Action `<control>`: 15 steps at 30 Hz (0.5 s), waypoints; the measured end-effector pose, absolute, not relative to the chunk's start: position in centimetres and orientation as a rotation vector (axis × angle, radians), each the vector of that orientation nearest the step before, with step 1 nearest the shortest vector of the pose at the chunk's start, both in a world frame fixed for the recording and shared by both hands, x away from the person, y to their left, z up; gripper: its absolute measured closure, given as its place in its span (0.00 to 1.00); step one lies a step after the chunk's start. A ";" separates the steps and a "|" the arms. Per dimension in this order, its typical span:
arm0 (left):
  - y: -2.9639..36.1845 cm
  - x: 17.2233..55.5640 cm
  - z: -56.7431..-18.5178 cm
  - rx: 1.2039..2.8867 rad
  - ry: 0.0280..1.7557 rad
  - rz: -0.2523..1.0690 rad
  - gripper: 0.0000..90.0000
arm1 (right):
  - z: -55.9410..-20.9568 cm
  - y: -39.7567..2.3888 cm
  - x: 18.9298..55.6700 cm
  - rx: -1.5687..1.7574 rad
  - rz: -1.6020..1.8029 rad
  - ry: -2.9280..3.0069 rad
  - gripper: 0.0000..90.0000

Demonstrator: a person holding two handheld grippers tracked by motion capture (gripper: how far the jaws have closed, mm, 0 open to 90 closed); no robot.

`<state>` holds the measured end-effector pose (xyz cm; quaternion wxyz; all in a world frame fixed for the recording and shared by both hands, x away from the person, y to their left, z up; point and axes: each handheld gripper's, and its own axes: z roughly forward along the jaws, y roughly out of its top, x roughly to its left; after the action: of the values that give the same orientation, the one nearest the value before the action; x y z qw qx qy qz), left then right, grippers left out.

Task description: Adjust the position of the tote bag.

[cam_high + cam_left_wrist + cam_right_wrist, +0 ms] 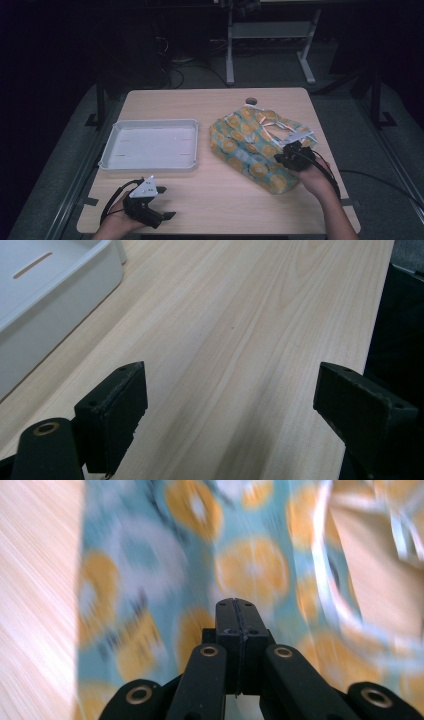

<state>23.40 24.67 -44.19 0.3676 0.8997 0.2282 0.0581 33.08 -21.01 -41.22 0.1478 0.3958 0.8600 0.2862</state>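
Note:
A teal cloth printed with orange slices [250, 145] lies crumpled on the right half of the wooden table [225, 200], with white straps on its far side. My right gripper [279, 158] hovers over the cloth's right part. In the right gripper view its jaws are pressed together [237, 605] above the blurred cloth [250, 565], and I see nothing pinched between them. My left gripper [167, 202] rests near the front left edge, pointing right. Its jaws stand wide apart [230, 395] over bare wood.
A shallow white tray [150, 167] sits on the left half of the table, its corner close to the left gripper [75, 285]. A round hole [251, 101] marks the table's far edge. Dark floor, cables and table legs lie beyond.

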 end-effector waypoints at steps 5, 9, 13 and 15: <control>24.9 23.4 -44.2 2.304 0.589 0.148 0.15 | -40.1 -18.7 35.2 1.057 0.894 2.498 1.00; 25.0 23.4 -44.2 2.301 0.584 0.146 0.15 | -40.2 -17.1 36.9 1.008 0.913 2.513 1.00; 25.0 23.3 -44.2 2.302 0.584 0.144 0.15 | -41.3 -15.9 38.2 0.987 0.899 2.556 1.00; 25.0 23.3 -44.2 2.302 0.585 0.144 0.15 | -41.7 -15.5 38.5 0.962 0.914 2.585 1.00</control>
<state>23.34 25.03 -44.23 0.3719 0.8981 0.2280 0.0562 38.47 -15.45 -41.74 0.1178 0.3288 0.8835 0.3123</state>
